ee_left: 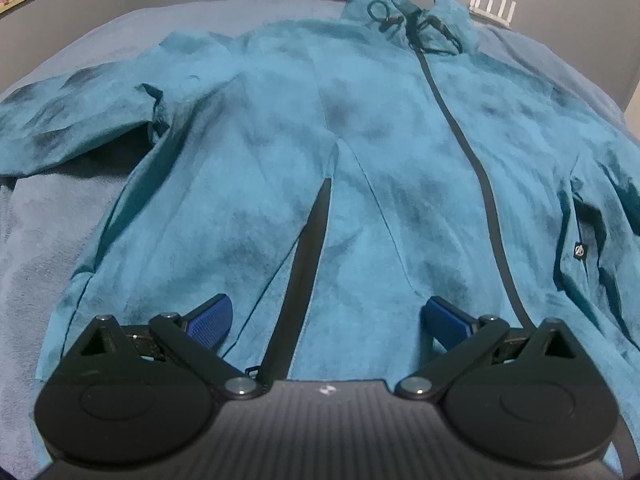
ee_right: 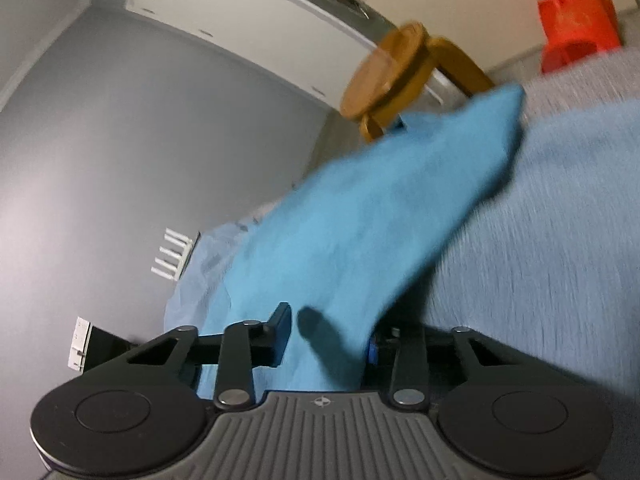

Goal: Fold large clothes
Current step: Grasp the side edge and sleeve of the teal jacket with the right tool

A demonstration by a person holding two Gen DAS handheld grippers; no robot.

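Observation:
A teal jacket (ee_left: 280, 152) with a dark zipper (ee_left: 484, 188) lies spread front-up on a blue-grey blanket (ee_left: 48, 232), collar and drawstrings (ee_left: 408, 20) at the far end. My left gripper (ee_left: 326, 320) is open and empty, hovering over the hem, one blue pad (ee_left: 212, 318) on each side of the front opening. In the right wrist view my right gripper (ee_right: 324, 340) is closed on a fold of the jacket's teal cloth (ee_right: 360, 216), which rises from between the fingers and drapes over the right one. That view is tilted and blurred.
A white rack (ee_left: 494, 8) stands by the grey wall beyond the collar; it also shows in the right wrist view (ee_right: 172, 256). A wooden stool (ee_right: 396, 76) and a red object (ee_right: 576, 28) stand past the blanket (ee_right: 560, 220).

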